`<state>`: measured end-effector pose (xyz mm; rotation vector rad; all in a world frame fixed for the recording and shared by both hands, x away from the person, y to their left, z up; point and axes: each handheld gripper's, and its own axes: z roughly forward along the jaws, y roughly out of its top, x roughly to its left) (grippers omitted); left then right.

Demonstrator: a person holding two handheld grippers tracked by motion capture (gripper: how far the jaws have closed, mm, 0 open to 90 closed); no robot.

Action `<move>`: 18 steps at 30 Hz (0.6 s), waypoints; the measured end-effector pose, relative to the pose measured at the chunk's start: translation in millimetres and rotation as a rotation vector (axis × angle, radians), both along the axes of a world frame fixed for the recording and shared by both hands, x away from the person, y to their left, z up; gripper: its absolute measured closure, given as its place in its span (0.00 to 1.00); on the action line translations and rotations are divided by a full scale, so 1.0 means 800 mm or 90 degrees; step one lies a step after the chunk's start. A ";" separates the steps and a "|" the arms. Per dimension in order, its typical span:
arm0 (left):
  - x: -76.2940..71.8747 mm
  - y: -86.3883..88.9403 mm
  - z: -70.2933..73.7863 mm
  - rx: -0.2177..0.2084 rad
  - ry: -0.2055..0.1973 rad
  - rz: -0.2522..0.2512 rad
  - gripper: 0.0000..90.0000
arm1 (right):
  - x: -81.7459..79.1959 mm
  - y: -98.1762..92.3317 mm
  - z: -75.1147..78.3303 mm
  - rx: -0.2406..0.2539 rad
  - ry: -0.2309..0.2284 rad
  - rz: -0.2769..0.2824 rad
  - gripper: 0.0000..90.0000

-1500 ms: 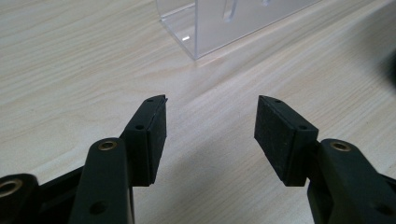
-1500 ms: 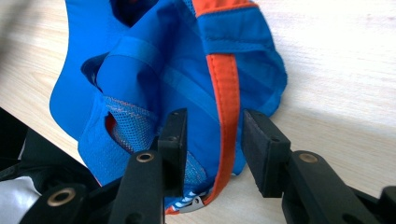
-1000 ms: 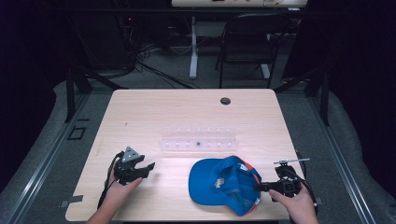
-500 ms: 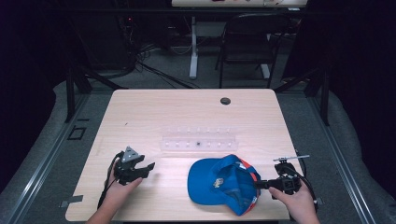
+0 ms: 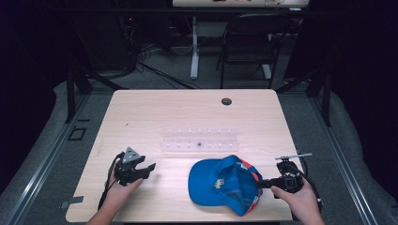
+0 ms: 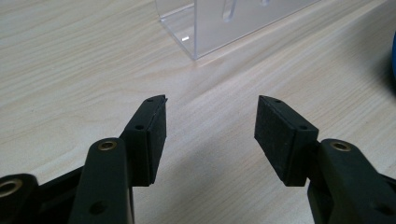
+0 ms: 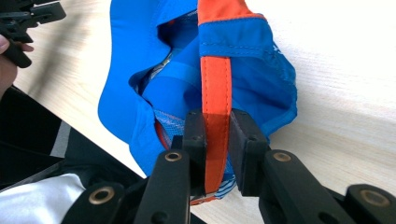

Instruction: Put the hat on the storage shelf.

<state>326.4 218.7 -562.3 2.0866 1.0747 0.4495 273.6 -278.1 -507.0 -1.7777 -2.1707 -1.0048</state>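
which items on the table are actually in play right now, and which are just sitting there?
In play:
- blue baseball cap with orange strap, lying on the light wooden table
- right gripper, shut on the cap's orange strap
- left gripper, open, holding nothing

Lying about:
- clear plastic rack, mid-table, apart from both grippers
- folding chair on the floor beyond the table

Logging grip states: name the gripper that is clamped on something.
The right gripper: its jaws pinch the blue cap's orange strap. The left gripper is open over bare table.

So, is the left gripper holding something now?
No, the left gripper is open, with bare table between its jaws.
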 end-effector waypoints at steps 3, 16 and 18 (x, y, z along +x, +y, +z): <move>0.000 0.000 0.000 0.000 0.001 0.000 0.49 | 0.002 0.000 0.004 -0.004 0.006 -0.001 0.86; 0.000 0.000 0.000 -0.001 0.000 0.002 0.49 | 0.012 -0.002 0.027 -0.022 0.019 -0.009 0.86; 0.000 0.000 0.000 -0.001 0.001 0.002 0.49 | 0.014 -0.001 0.030 -0.029 0.020 -0.014 0.86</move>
